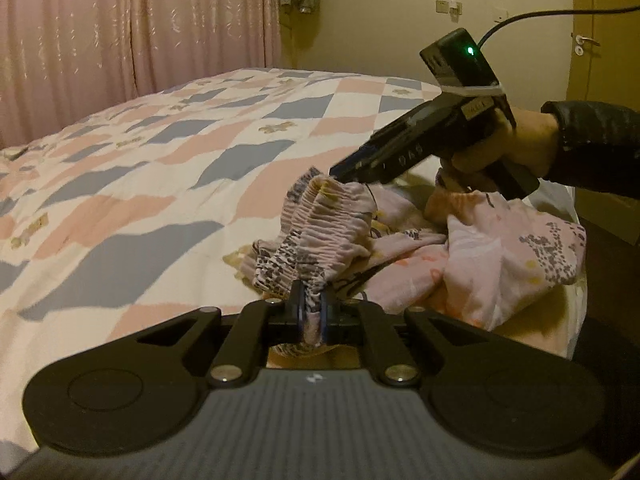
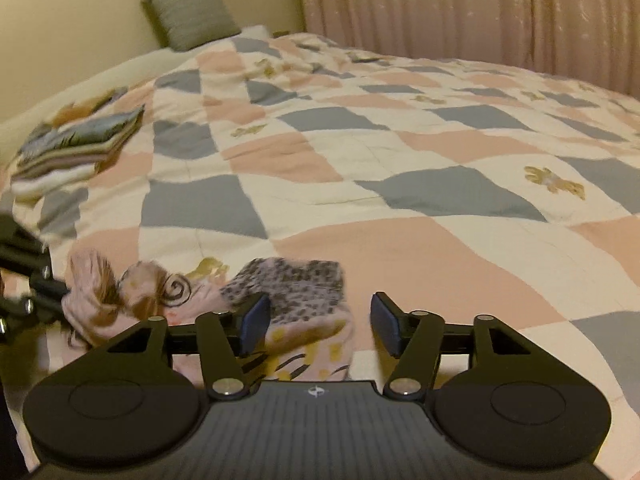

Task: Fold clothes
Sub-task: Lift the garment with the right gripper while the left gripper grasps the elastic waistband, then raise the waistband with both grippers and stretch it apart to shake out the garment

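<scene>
A small pink patterned garment (image 1: 460, 256) with a gathered elastic waistband lies crumpled near the bed's edge. My left gripper (image 1: 311, 312) is shut on the waistband and lifts it slightly. In the left wrist view my right gripper (image 1: 340, 172), held by a hand in a dark sleeve, hovers at the far end of the waistband. The right wrist view shows the garment (image 2: 288, 300) under and between the right gripper's (image 2: 320, 326) fingers, which stand wide open with nothing pinched. The left gripper (image 2: 28, 300) enters at that view's left edge, holding the cloth.
The bed is covered by a quilt (image 2: 400, 152) of pink, grey and cream diamonds. A stack of folded clothes (image 2: 76, 148) sits at the far left near a green cushion (image 2: 190, 12). Pink curtains (image 1: 120, 40) hang behind; a door (image 1: 600, 60) stands right.
</scene>
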Tool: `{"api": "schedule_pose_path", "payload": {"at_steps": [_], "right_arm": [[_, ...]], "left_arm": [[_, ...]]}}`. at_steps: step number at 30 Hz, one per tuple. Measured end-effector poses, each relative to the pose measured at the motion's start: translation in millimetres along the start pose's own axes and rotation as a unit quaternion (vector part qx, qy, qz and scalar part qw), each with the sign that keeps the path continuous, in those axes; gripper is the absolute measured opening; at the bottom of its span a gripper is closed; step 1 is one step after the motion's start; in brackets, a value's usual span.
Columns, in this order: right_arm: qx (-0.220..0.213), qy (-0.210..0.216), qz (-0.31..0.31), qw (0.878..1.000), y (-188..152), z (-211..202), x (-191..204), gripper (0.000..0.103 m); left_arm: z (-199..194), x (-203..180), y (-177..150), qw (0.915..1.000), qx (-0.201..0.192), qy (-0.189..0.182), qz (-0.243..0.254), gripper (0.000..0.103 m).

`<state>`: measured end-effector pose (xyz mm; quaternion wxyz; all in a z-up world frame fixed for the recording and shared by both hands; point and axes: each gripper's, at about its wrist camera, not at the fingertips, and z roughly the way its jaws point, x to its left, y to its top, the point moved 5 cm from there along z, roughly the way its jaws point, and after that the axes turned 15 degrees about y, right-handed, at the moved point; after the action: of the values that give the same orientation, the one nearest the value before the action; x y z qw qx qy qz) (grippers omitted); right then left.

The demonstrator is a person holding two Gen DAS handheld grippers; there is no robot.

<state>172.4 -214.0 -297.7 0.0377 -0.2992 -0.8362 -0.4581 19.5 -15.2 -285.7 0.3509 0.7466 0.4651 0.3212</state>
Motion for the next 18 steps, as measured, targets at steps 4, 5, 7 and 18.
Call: {"api": "schedule_pose_path", "payload": {"at_steps": [4, 5, 7, 18], "right_arm": [[0.006, 0.029, 0.033, 0.999, 0, 0, -5, 0.033], [0.007, 0.034, 0.036, 0.999, 1, -1, -4, 0.009], [-0.001, 0.035, 0.039, 0.999, 2, -5, 0, 0.004], [-0.135, -0.027, -0.009, 0.990, 17, -101, 61, 0.002]], "left_arm": [[0, -3, -4, 0.9999, 0.011, 0.005, -0.009, 0.010], [0, -3, -4, 0.9998, 0.013, 0.008, -0.015, 0.010], [-3, -2, -1, 0.9994, 0.015, 0.014, -0.029, 0.017], [-18, -16, 33, 0.9910, 0.004, -0.018, -0.133, 0.045]]}}
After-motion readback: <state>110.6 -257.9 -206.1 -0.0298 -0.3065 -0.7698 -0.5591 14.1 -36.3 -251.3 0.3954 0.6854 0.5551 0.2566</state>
